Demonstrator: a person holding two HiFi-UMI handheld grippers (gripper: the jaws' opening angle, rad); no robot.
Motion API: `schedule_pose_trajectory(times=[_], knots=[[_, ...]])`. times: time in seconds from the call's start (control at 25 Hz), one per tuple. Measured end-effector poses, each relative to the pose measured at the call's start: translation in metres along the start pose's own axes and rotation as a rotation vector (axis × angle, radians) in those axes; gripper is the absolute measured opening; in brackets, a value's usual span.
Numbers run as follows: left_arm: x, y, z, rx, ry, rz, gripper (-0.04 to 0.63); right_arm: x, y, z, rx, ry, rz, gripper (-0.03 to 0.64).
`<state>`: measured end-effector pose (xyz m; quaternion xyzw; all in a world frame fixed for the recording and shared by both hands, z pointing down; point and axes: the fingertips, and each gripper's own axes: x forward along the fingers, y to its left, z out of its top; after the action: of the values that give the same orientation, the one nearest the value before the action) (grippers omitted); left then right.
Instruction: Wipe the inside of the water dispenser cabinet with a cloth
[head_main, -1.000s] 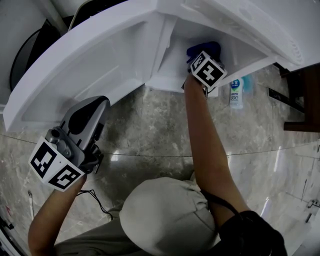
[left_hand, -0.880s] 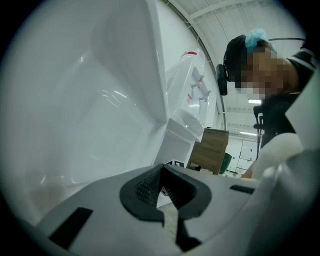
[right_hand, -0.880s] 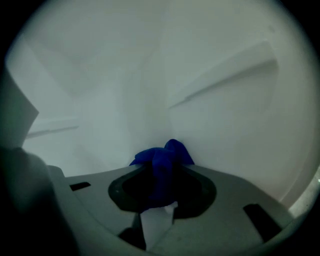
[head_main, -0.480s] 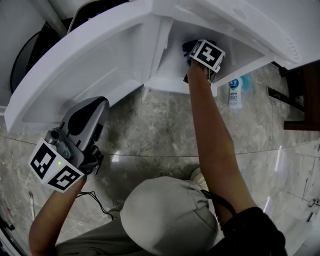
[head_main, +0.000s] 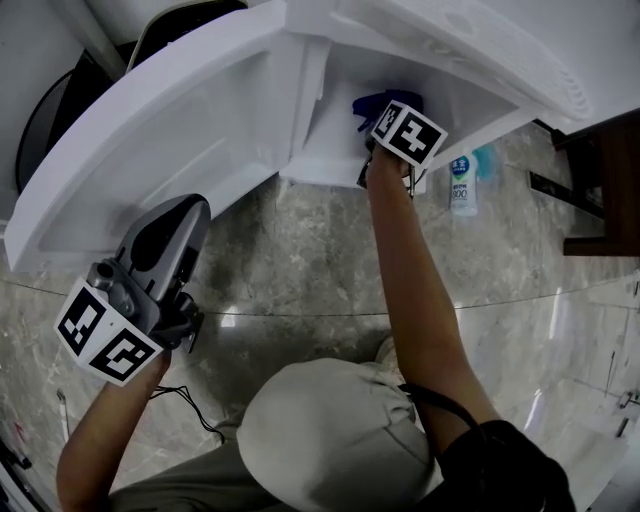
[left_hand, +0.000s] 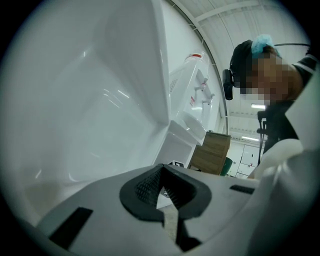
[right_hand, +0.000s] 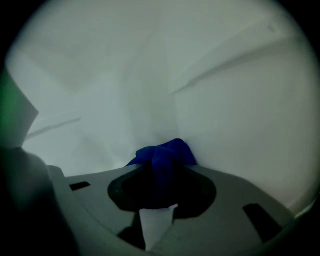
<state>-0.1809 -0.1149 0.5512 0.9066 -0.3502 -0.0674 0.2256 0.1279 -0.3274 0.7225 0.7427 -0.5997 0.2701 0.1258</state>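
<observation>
My right gripper (right_hand: 160, 187) clamped on blue cloth (right_hand: 167, 150), cloth against cabinet wall (right_hand: 240, 115) just ahead, my left gripper (left_hand: 161, 186) closed, empty.

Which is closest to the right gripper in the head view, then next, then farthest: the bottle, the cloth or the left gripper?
1. cloth: pinched in the right gripper's jaws.
2. bottle: on the floor, just to its right.
3. left gripper: far off at the lower left.

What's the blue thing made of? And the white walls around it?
The blue cloth looks like soft, matte fabric: it bunches into folds. The cabinet walls are probably smooth white plastic, going by the moulded ridges and slight sheen.
</observation>
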Motion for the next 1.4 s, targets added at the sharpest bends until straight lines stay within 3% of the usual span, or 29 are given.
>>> schedule_pose_trajectory(times=[0.28, 0.4, 0.72, 1.08, 1.4], knots=[[-0.002, -0.001, -0.002, 0.037, 0.02, 0.006, -0.005, 0.038, 0.004, 0.016, -0.099, 0.051, -0.043, 0.103], [-0.007, 0.001, 0.0, 0.032, 0.015, 0.019, -0.005, 0.033, 0.005, 0.016, -0.121, 0.015, -0.022, 0.103], [0.001, -0.002, -0.004, 0.078, 0.039, -0.01, -0.005, -0.023, 0.017, 0.007, -0.112, -0.126, 0.171, 0.103], [0.016, -0.003, -0.014, 0.103, 0.071, -0.035, -0.005, -0.135, 0.044, -0.008, -0.058, -0.23, 0.435, 0.103], [0.024, -0.013, -0.037, 0.137, 0.127, -0.096, -0.005, -0.212, 0.082, -0.021, -0.165, -0.343, 0.675, 0.103]])
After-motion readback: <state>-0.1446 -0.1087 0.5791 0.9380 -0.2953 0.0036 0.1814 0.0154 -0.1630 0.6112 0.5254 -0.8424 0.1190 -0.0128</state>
